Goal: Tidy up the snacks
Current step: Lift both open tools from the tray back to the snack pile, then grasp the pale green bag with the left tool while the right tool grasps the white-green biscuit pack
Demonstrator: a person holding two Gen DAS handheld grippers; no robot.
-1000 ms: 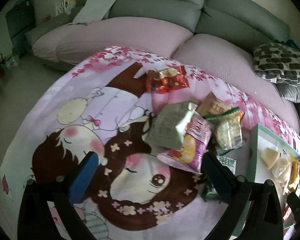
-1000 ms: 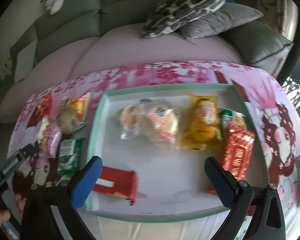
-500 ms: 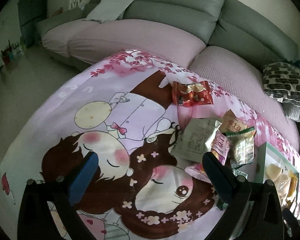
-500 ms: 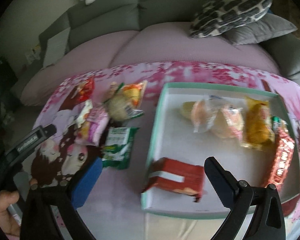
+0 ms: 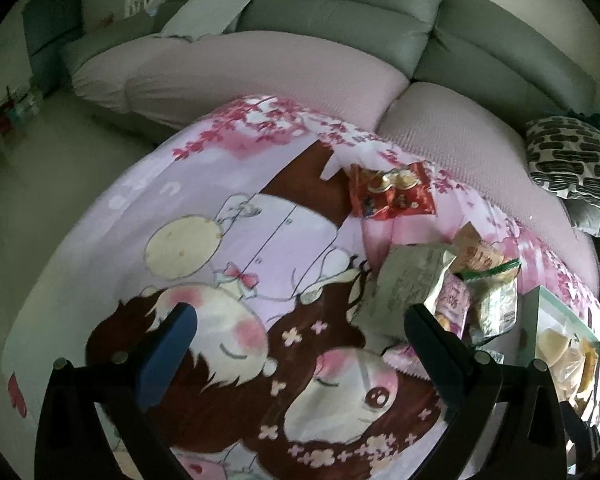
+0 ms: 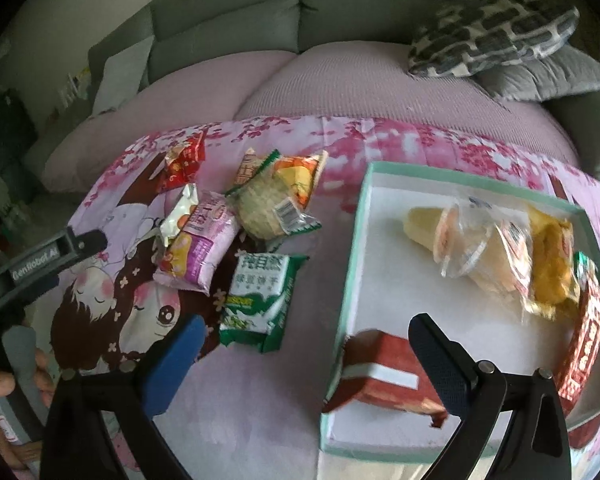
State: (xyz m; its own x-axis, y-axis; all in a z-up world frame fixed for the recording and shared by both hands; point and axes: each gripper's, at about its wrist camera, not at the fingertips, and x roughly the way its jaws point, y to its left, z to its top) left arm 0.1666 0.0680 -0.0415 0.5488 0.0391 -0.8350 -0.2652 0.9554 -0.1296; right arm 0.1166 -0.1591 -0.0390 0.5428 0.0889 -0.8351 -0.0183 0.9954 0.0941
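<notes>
both grippers, left gripper [image 5: 300, 332] and right gripper [image 6: 304, 338], gape wide holding nothing; red packet [image 6: 380, 376] overhangs the tray [image 6: 350, 264] edge, lower middle.

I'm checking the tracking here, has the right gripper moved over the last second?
Yes. The right gripper has swung left: the tray sat centered between its fingers before and now lies off to the right, with the green snack pack ahead.

Loose snack packets [image 6: 236, 236] lie left of the tray [image 6: 350, 264] holding more.
</notes>
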